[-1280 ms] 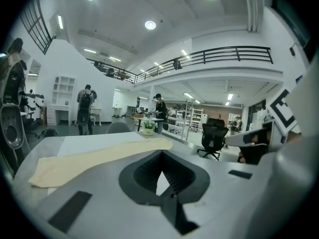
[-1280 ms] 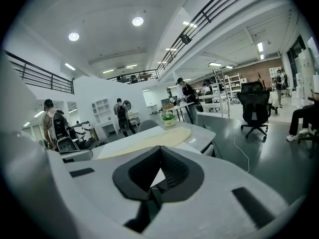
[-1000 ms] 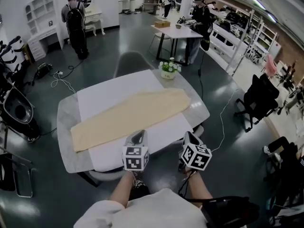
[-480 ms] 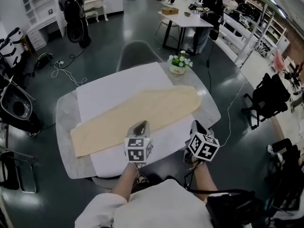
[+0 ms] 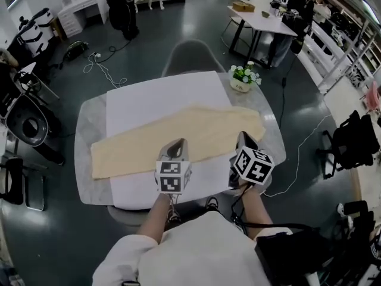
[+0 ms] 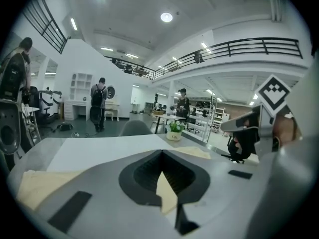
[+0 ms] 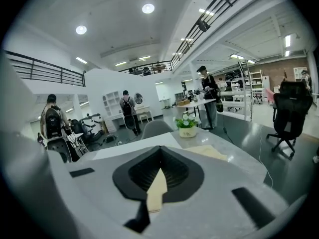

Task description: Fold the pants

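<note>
The beige pants (image 5: 196,133) lie flat and stretched out lengthwise across a white cloth (image 5: 155,97) on the grey table (image 5: 83,159). My left gripper (image 5: 177,143) hangs over the near edge of the pants about midway along, jaws shut and empty. Near the wider right end of the pants, my right gripper (image 5: 244,137) is also shut and holds nothing. In the left gripper view, the pants (image 6: 40,183) show beneath the closed jaws of the left gripper (image 6: 161,153). The right gripper (image 7: 160,148) points along the table, with the pants (image 7: 209,152) to its right.
A white flower pot (image 5: 241,79) stands at the table's far right corner, and a grey chair (image 5: 190,55) sits behind the table. A black office chair (image 5: 351,145) is on the right, cables lie on the floor, and people stand far back.
Both grippers have moved forward from off the table's near edge to over the cloth and the pants' near edge. The pants have not moved.
</note>
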